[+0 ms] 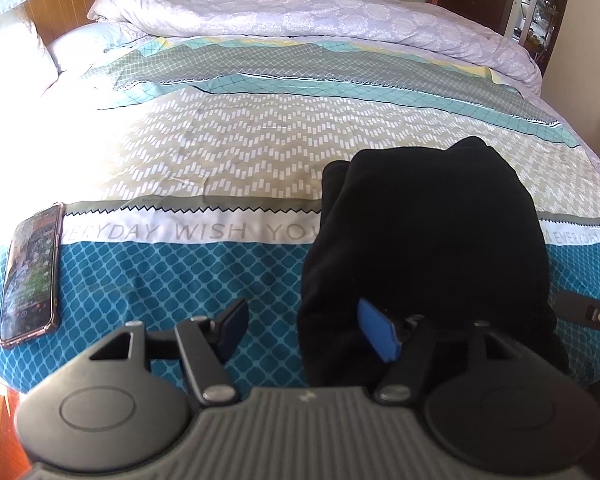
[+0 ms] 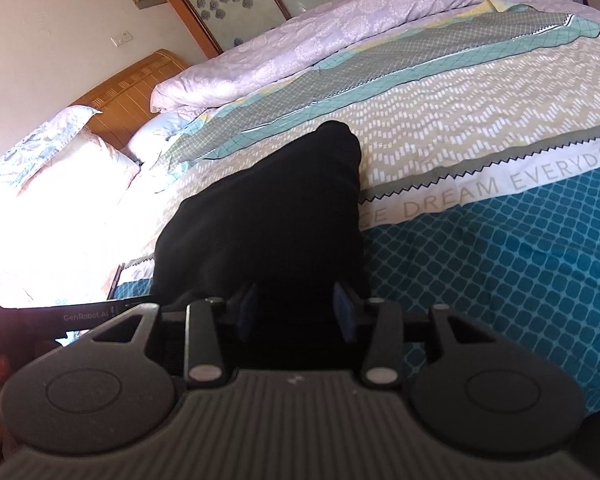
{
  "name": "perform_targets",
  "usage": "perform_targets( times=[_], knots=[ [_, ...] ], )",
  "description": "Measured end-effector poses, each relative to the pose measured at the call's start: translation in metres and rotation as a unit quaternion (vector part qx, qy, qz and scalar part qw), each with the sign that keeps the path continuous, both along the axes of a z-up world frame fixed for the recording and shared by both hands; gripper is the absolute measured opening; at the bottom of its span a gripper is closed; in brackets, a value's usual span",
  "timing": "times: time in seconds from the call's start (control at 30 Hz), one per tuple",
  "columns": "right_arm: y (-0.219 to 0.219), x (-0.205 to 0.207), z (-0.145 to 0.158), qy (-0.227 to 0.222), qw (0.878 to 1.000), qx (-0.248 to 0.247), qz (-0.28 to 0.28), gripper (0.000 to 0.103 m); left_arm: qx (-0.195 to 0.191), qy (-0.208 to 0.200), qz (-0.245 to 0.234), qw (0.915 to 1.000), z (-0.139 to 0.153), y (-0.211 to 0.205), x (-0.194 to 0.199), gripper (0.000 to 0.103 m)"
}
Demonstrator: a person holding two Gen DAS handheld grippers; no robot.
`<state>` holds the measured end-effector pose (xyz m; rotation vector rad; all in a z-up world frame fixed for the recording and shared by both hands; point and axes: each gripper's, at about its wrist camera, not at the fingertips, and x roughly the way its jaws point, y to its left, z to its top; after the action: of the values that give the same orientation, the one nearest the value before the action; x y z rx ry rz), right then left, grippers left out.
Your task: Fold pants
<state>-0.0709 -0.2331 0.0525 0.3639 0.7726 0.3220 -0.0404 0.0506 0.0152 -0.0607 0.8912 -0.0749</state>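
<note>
With the black pants [image 1: 428,248] bundled on the bed [image 1: 204,152] and both grippers' jaws apart, left gripper [image 1: 306,330] straddling only the edge, a shallow pinch risks the fold slumping.

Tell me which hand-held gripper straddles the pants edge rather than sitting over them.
The left hand-held gripper: one pad on the black pants, the other over bare blue bedspread. The right hand-held gripper has both pads against the black fabric.
</note>
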Motion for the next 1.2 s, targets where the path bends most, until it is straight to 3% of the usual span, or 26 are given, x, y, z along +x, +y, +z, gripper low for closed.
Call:
perform_targets(
  times=[0.3,0.67,0.9,1.2],
  knots=[
    [-0.001,-0.006,0.002,-0.001,1.000,0.000,-0.001,0.048,0.011,-0.015,0.008,0.9998,0.008,-0.001,-0.010,0.062],
    [-0.009,-0.029,0.005,-0.010,1.000,0.015,-0.012,0.051,0.053,-0.058,0.003,0.9969,0.028,-0.018,-0.041,0.064],
    [-0.025,-0.047,0.009,-0.024,0.998,0.018,-0.049,0.054,0.076,-0.083,-0.011,0.9936,0.038,-0.045,-0.071,0.068],
    [-0.026,-0.049,0.007,-0.015,0.999,0.016,-0.039,0.064,0.104,-0.121,0.015,0.9870,0.041,-0.061,-0.087,0.085]
  ],
)
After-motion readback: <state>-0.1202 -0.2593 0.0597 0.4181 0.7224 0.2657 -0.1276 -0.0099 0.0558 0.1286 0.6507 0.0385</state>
